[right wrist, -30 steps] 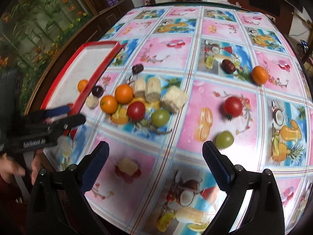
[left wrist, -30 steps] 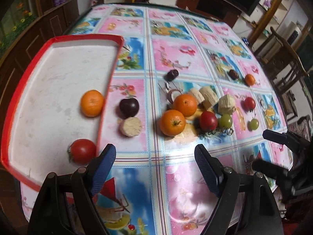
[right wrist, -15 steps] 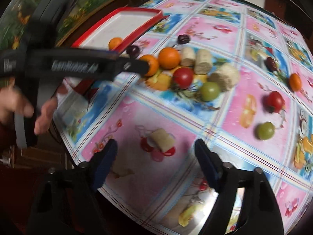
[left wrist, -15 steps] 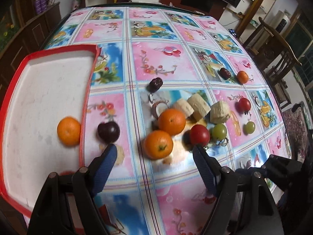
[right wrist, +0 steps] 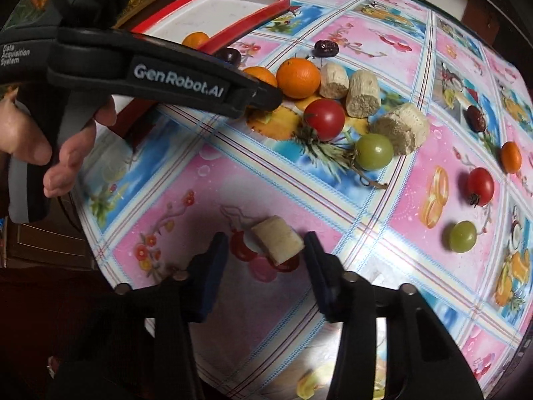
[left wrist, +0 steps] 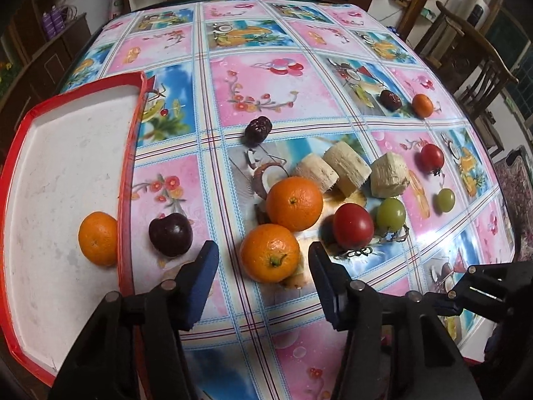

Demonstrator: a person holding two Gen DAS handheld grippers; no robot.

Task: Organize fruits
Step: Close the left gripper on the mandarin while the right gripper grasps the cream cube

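Two targets, one per gripper. Near orange [left wrist: 269,254] sits on the table between the blue pads of the left gripper [left wrist: 263,266] — gaps on both sides, pads not pressing it; jaws partway in and have just been closing. Cane piece [right wrist: 277,240], pale and cut at both ends, lies alone on a pink square between the pads of the right gripper [right wrist: 266,260] — right pad just beside its end, left pad apart, no clear grip; these jaws have also just been closing and stand narrow.

Second orange [left wrist: 294,203] touches the near orange from behind. Red tomato [left wrist: 353,226] just right of them, green grape [left wrist: 391,214] beside it. Three more cane pieces [left wrist: 348,168] in a row behind the oranges. Dark plum [left wrist: 170,234] left of the left pad, near the tray's rim. Red tray [left wrist: 128,153] holds one small orange [left wrist: 97,238] against its right rim. Dark date [left wrist: 257,130] farther back, alone. Far right: another date [left wrist: 390,100], small orange [left wrist: 422,105], tomato [left wrist: 432,157], grape [left wrist: 445,200], all well apart from both grippers.

Right wrist view: a hand [right wrist: 40,140] holds the left gripper's handle, its tip over the near orange. Tablecloth [left wrist: 276,83] is a glossy fruit print in pink and blue squares.
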